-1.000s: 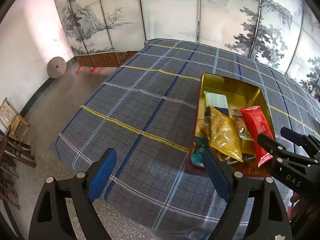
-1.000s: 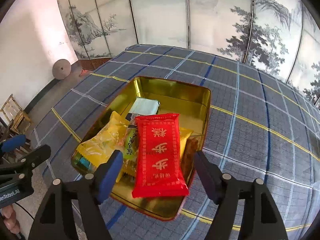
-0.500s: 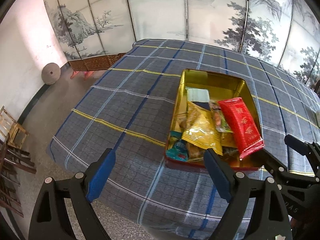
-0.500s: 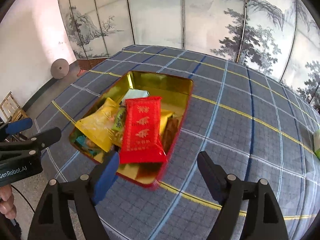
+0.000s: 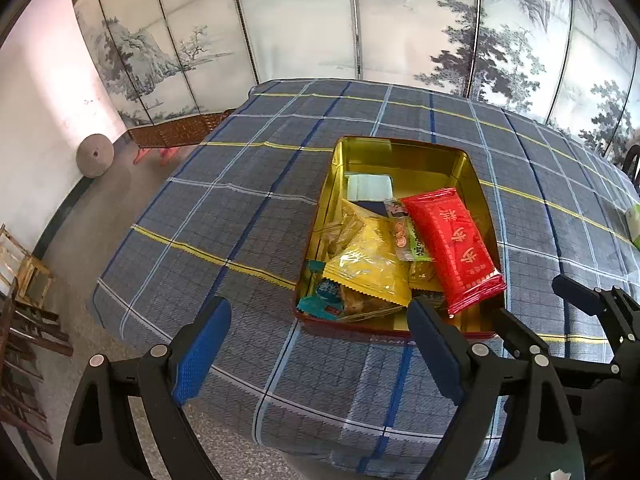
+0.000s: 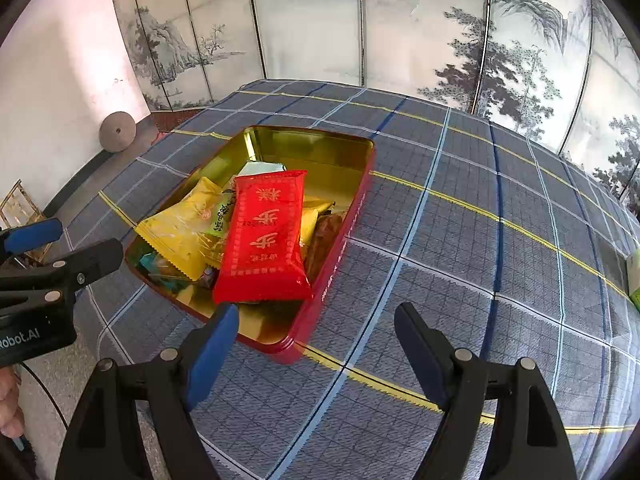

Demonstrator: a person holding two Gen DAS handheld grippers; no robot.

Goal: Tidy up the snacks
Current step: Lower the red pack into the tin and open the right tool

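Blue-padded left gripper (image 5: 318, 354) and right gripper (image 6: 316, 354) both gape wide, holding nothing, just above the near table edge. Between them, slightly farther, sits the tin (image 5: 404, 156) of snacks, red packet (image 6: 264, 236) topmost, on checked cloth (image 5: 240, 216).

We see a tablecloth (image 5: 248, 216) of grey-blue plaid, crossed by dark blue, pale blue and yellow lines. The tin (image 6: 340, 264) is red outside and shiny gold inside. In it lie a red packet (image 6: 264, 236) with gold characters, a yellow packet (image 5: 368, 264), a pale green packet (image 5: 368, 188) and a teal wrapper (image 5: 324, 300). Both our grippers are black with blue pads (image 5: 200, 356). The far folding screen (image 5: 400, 28) shows grey ink trees and mountains on white.
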